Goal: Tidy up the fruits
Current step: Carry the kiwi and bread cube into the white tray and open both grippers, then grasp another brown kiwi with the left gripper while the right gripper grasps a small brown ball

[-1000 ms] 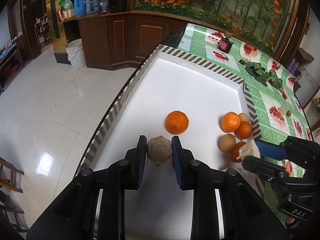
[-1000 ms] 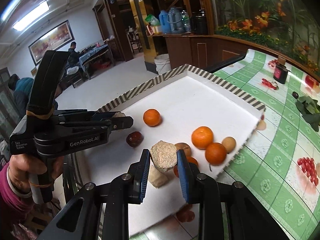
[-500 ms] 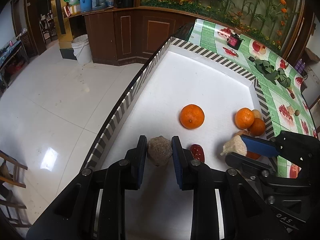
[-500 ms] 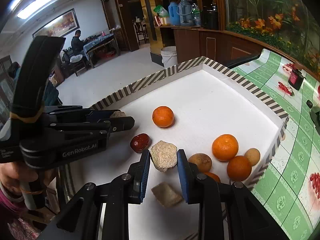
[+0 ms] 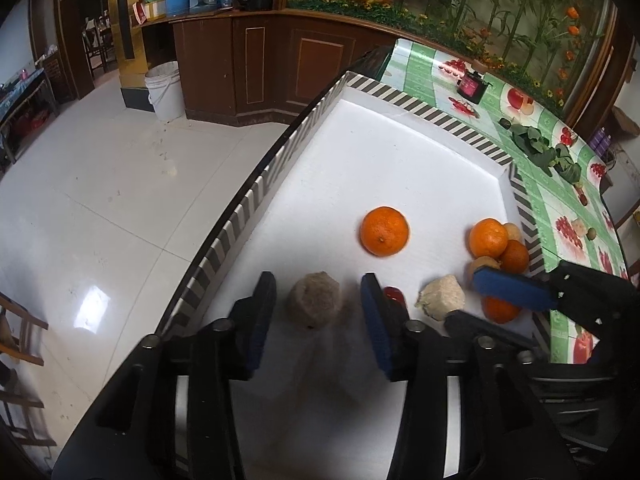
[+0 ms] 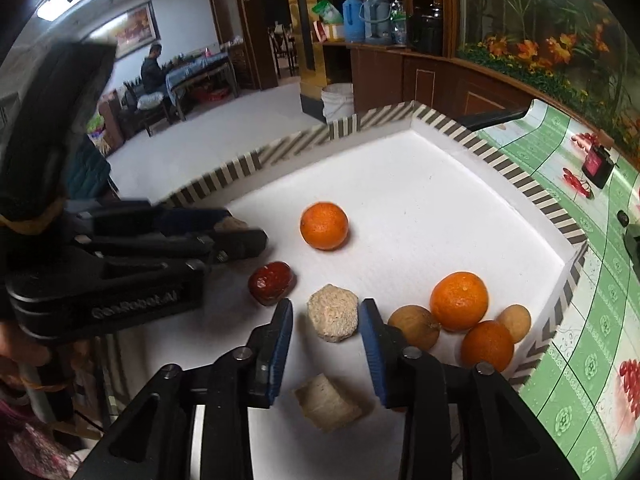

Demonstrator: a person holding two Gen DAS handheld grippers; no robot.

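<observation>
A white tray (image 5: 384,160) with a striped rim holds the fruit. My left gripper (image 5: 318,304) is open, and a brown rough lump (image 5: 316,304) lies on the tray between its fingers. My right gripper (image 6: 326,314) is open around a pale rough chunk (image 6: 333,312) resting on the tray; that chunk also shows in the left wrist view (image 5: 442,297). A lone orange (image 5: 384,231) sits mid-tray. A red date (image 6: 271,282) lies beside the left gripper (image 6: 224,232). Several oranges (image 6: 459,300) and brown fruits (image 6: 414,326) cluster at the right rim.
Another pale chunk (image 6: 328,402) lies under the right gripper. The tray sits on a green patterned tablecloth (image 5: 560,208) with a dark red box (image 5: 472,85) and green leaves (image 5: 544,152). A white bucket (image 5: 165,89) stands on the tiled floor at the left.
Both grippers opened and let go of their lumps, which now rest on the tray. Both grippers moved down toward the tray's near end.
</observation>
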